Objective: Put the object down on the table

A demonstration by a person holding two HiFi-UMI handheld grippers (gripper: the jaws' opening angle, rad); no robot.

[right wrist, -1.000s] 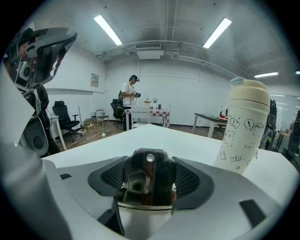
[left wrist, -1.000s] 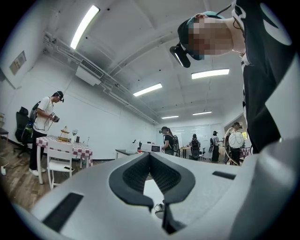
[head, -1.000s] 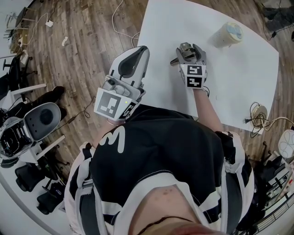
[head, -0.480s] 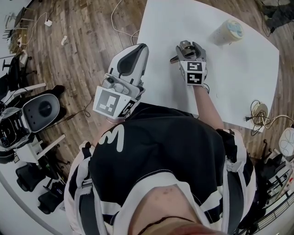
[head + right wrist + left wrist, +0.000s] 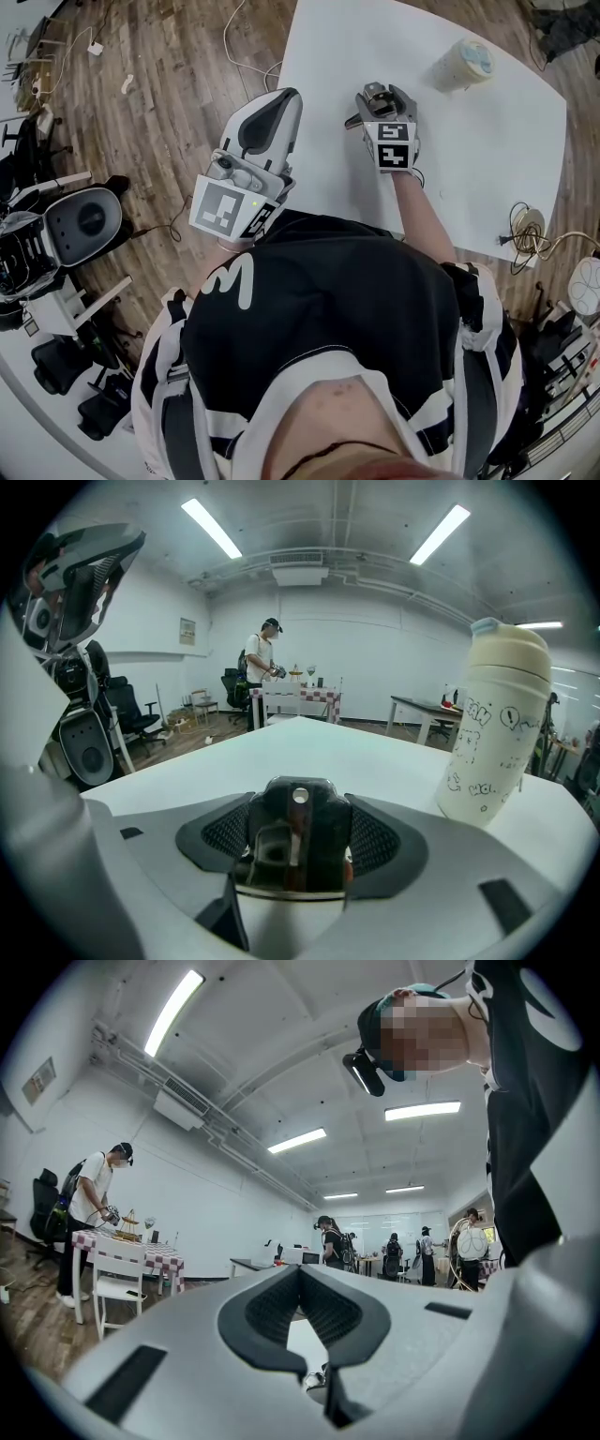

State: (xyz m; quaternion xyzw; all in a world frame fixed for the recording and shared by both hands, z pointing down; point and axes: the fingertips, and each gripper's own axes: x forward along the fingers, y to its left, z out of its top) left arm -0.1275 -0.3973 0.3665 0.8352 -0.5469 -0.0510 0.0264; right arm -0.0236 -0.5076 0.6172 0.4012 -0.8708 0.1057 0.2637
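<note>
Nearest: black-and-white top of the person, filling the lower head view.

L tool held off the counter's left edge, over wood floor. Nose tilted up toward ceiling lights (per its own view). Jaws pressed together, nothing betw. them.

R tool further out, over the white counter, toward its left side. Jaws set narrow, clamped on a dark metal object w/ a small round hole near its top. Object low over the counter; contact w/ surface not discernible.

Beyond and to the R: cream bottle w/ doodle print, upright on the counter, apart from the R tool. Coiled cable at the counter's R edge.

Far bkgd in L gripper view: other people standing across the room.
</note>
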